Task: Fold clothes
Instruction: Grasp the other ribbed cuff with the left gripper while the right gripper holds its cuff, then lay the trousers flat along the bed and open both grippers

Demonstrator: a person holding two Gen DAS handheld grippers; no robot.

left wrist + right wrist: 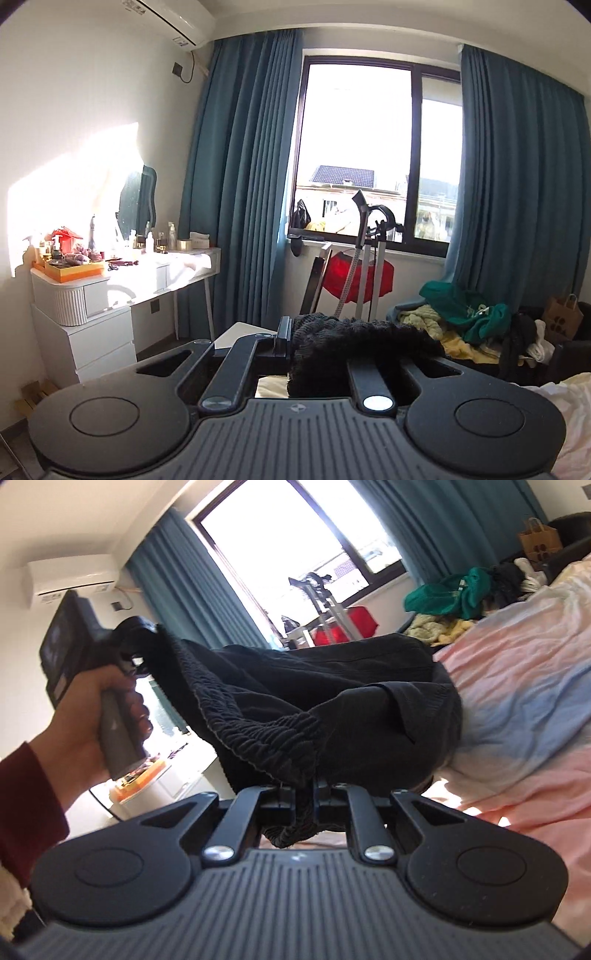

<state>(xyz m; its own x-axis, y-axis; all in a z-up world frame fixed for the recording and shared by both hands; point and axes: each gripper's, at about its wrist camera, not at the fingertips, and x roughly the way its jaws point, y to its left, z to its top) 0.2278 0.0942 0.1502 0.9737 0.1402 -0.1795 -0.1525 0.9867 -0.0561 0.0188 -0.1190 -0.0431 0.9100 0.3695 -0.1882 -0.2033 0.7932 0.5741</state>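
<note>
Garment: black trousers point(332, 701) with a gathered elastic waistband, held off the bed and stretched between the two grippers; in the right wrist view the bulk hangs at centre, its far end resting on the bedding at 3 o'clock.
Right gripper point(304, 794): jaws pressed together on the waistband, a fold of the elastic bulging out below them at 6 o'clock.
Left gripper point(142, 653): at 9 o'clock in the right wrist view, pinching the other end of the waistband; a hand point(107, 709) in a dark red sleeve point(26, 805) wraps its grey handle.
Left wrist view: the same black fabric point(351, 347) fills the closed jaws and trails toward 3 o'clock.
Bed point(517, 701): pink and blue striped cover, at 3 o'clock beneath the garment.
Clothes pile point(465, 317): green, yellow and black items, at 3 o'clock beyond the bed.
Background: window point(369, 147) at 12 o'clock between teal curtains point(243, 177); white dressing table point(122, 280) at 9 o'clock; air conditioner point(173, 18) at 11 o'clock.
</note>
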